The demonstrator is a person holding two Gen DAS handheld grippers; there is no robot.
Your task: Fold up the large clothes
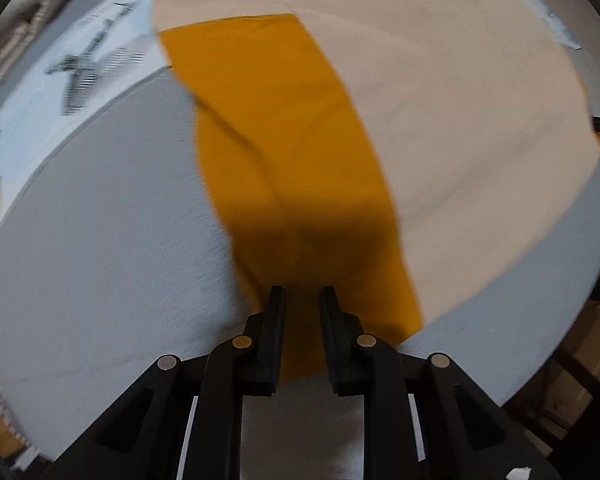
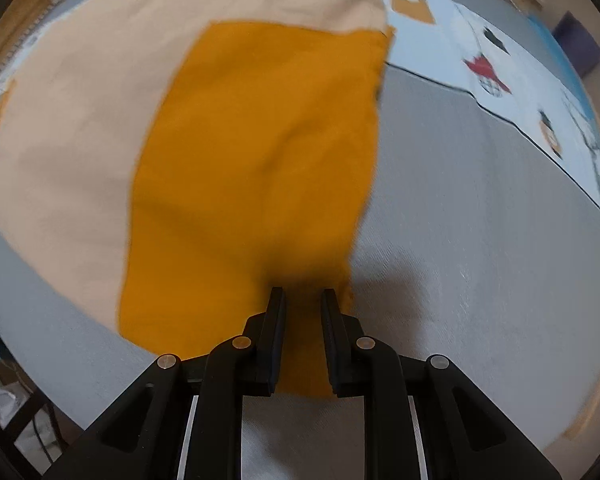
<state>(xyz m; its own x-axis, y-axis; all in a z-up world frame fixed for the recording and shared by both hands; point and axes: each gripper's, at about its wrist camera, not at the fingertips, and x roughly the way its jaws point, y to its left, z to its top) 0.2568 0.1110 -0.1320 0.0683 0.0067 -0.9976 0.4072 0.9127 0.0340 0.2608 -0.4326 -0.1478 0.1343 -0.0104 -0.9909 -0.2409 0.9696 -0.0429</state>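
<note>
- Cloth fills both views: a garment in two colours lies flat on a grey table top (image 1: 100, 240).
- In the left wrist view the mustard panel (image 1: 284, 160) runs from the upper middle of the frame down to the lower centre, with the cream panel (image 1: 460, 120) spread over the right and upper part.
- The left gripper (image 1: 302, 294) points down at the lower end of the mustard strip. Its black fingers (image 1: 274, 320) stand a little apart, with mustard cloth showing in the gap; they are not pressed on it.
- In the right wrist view the mustard panel (image 2: 260, 160) fills the centre and the cream panel (image 2: 80, 120) lies to its left and above.
- The right gripper (image 2: 302, 294) sits over the lower right corner of the mustard cloth, fingers (image 2: 332, 320) slightly parted and the fabric loose between them.
- A pale printed sheet (image 2: 500, 72) lies at the upper right of that frame; the same kind of sheet (image 1: 80, 72) shows at the upper left of the left view.
- Both frames are blurred.
</note>
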